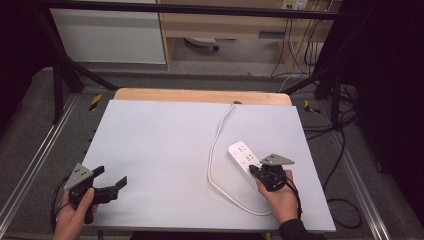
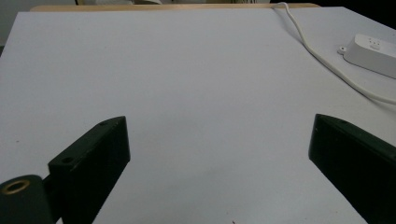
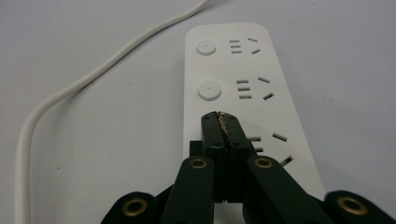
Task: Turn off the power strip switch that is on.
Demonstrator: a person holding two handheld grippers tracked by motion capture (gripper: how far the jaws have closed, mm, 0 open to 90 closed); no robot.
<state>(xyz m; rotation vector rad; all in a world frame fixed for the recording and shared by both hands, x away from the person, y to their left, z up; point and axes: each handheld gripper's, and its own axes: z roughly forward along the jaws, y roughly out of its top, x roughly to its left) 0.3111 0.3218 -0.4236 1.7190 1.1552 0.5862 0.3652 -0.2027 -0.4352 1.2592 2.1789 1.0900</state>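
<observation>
Where the right gripper (image 1: 256, 171) sits over the near end of the white power strip (image 1: 245, 159), its jaws are pressed flat together with nothing between them. Right gripper view: closed tips (image 3: 223, 122) rest on or just above the strip's (image 3: 243, 88) top face, at the third row, where the round button of that row would lie; whether they actually touch cannot be told. Two round buttons (image 3: 206, 47) and their socket slots stay in plain sight farther along the strip. Strip lies flat on the white table sheet (image 1: 160, 150), right-of-centre, running diagonally away from the person. Its white cable (image 1: 216, 150) leaves the near end, curls round in a loop on the strip's left, then runs up the sheet to the far edge by the wooden board (image 1: 200, 95). Right hand (image 1: 281, 200) grips the tool from below, grey three-cornered plate on top. Left gripper (image 1: 111, 180) is held at the near left edge of the sheet, well apart from the strip, jaws spread wide and empty. Left gripper view: both black jaws stand far apart over bare sheet (image 2: 187, 93), with the strip (image 2: 373, 51) and cable (image 2: 322, 58) off at the upper right. Left hand (image 1: 75, 212) wraps the handle, low at the table's corner.
</observation>
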